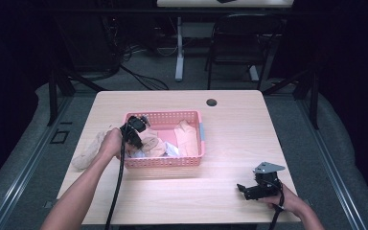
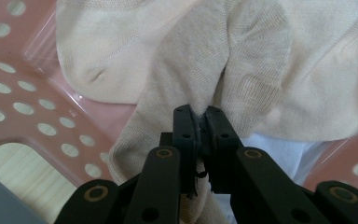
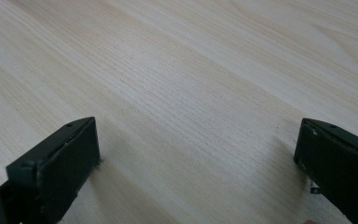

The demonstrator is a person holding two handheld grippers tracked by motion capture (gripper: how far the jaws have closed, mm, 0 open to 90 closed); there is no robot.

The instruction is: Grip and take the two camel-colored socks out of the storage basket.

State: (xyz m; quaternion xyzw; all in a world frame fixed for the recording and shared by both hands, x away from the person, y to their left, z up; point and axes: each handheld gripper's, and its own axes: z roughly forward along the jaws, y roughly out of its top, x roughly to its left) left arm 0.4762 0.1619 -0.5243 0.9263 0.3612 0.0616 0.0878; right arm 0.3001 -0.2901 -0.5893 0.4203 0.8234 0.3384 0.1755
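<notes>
From the high view: pale wood table (image 1: 230, 124), pink perforated basket (image 1: 191, 160) sitting left of centre. Left gripper (image 1: 135, 130) is over the basket's left end, held by the left hand (image 1: 111, 143), cable running down toward the bottom edge. It's on a beige knit cloth (image 1: 152, 143) bunched in the basket's left half. More folded beige cloth (image 1: 188, 138) lies in the right half, and a bit of white fabric (image 1: 171, 150) shows between them near the front wall. Another beige cloth (image 1: 89, 152) lies on the table just outside the basket's left side. Right gripper (image 1: 249, 190) sits low near the front right of the table, well apart from the basket, grey plate on top, right hand (image 1: 287, 200) behind it.

Left gripper view: jaws pressed together, pinching a fold of the beige knit cloth (image 2: 191, 74) between the tips of the left gripper (image 2: 199, 119). Pink basket (image 2: 23, 93) floor and holed wall to the left, white fabric (image 2: 279, 149) under the cloth at right. Wood of the table (image 2: 23, 175) shows through at lower left.

Right gripper view: right gripper (image 3: 198, 140) has jaws spread wide, nothing between them, just bare table (image 3: 191, 74) grain. Tips look to be at or just above the surface; cannot tell if touching.
</notes>
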